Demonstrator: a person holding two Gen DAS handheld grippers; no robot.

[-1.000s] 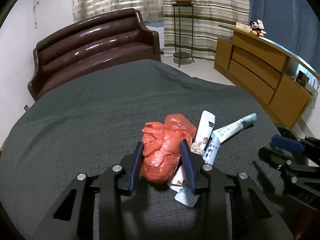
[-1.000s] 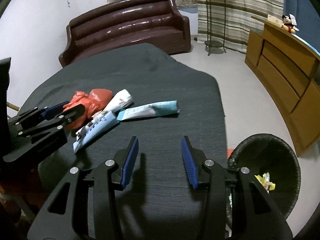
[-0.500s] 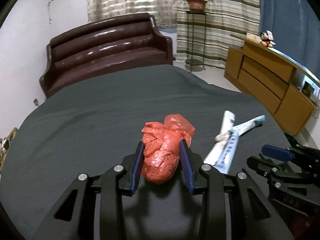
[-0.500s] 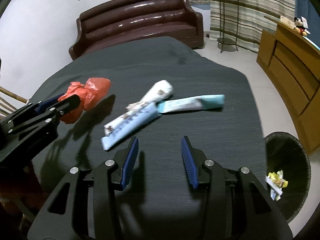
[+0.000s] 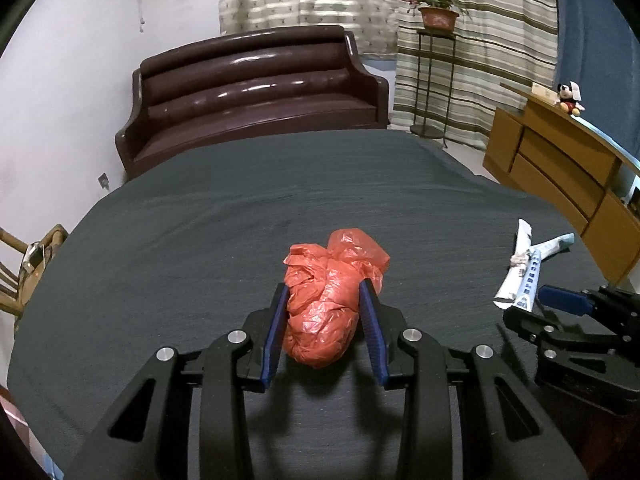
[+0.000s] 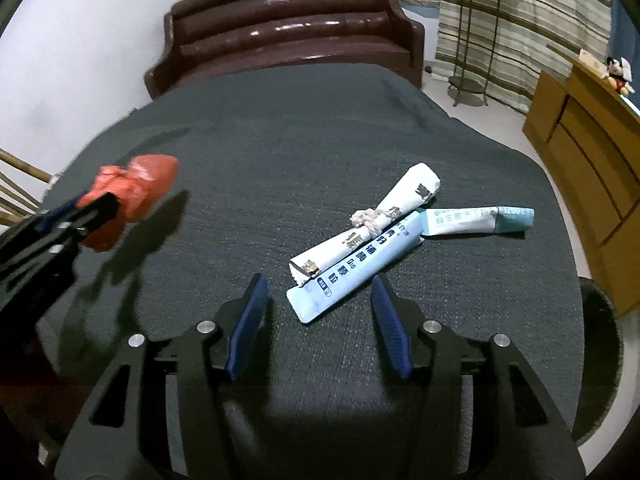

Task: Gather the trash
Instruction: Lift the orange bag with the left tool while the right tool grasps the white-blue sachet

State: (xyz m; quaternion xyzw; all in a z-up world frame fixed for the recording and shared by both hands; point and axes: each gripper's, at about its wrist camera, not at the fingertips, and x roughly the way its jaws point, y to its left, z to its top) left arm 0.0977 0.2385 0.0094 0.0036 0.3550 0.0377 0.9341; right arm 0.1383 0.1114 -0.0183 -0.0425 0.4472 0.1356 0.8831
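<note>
- The light blue packet (image 6: 354, 270) is lying on the dark tablecloth (image 6: 280, 140), its near end just ahead of the right gripper (image 6: 320, 320) and between the lines of its 2 fingers.
- Its long axis is running diagonally, from that near end up and to the right, away from the gripper.
- 2 more pieces are touching the light blue packet: a white rolled wrapper (image 6: 368, 220) lying along its far-left side and a teal-tipped tube (image 6: 480, 220) at its far end.
- The right gripper is nearer; its jaws have just been opening and are standing apart, holding nothing.
- The left gripper (image 5: 326, 328), well to the left of the light blue packet, is squeezing a crumpled red plastic bag (image 5: 330, 300) and carrying it clear of the cloth.
</note>
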